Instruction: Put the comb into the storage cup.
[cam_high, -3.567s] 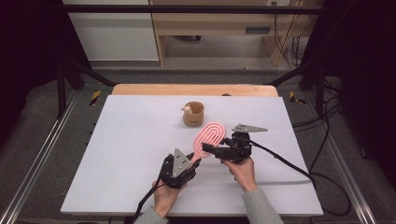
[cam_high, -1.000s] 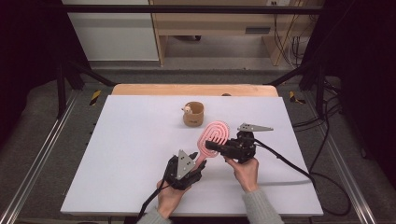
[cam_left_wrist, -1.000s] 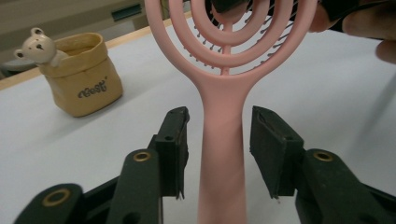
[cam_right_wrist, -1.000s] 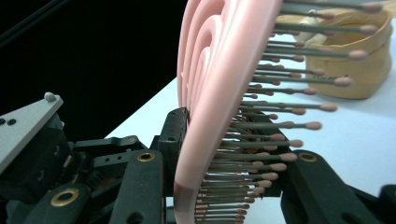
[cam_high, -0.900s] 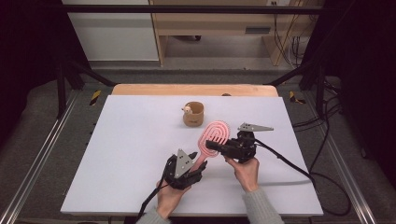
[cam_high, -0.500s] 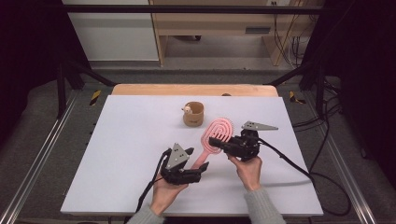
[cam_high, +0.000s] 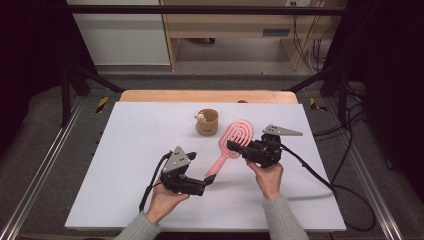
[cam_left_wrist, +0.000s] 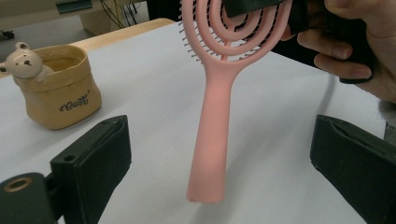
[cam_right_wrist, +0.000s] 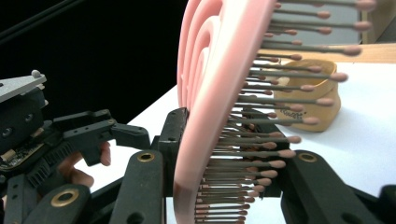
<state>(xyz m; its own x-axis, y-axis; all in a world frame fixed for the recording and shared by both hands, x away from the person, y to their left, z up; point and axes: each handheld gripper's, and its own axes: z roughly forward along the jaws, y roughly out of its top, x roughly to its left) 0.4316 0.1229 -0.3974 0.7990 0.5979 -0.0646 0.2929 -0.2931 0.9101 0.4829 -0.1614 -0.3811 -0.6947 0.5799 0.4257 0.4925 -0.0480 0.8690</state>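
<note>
The right tool (cam_high: 235, 146) is clamped on the head of a pink hairbrush (cam_high: 227, 150), one jaw against the back of the head and the other among the bristles, as seen in the right gripper view (cam_right_wrist: 219, 154). The brush is held tilted, its handle sloping down towards the white bench (cam_high: 125, 150). The left tool (cam_high: 206, 184) is held open just beside the handle's end, its jaws spread wide to either side of the handle in the left gripper view (cam_left_wrist: 212, 140). Beyond the brush head, near it, a small tan pot (cam_high: 207, 122) with a bear figure (cam_left_wrist: 23, 58) on its rim is stood on the bench.
</note>
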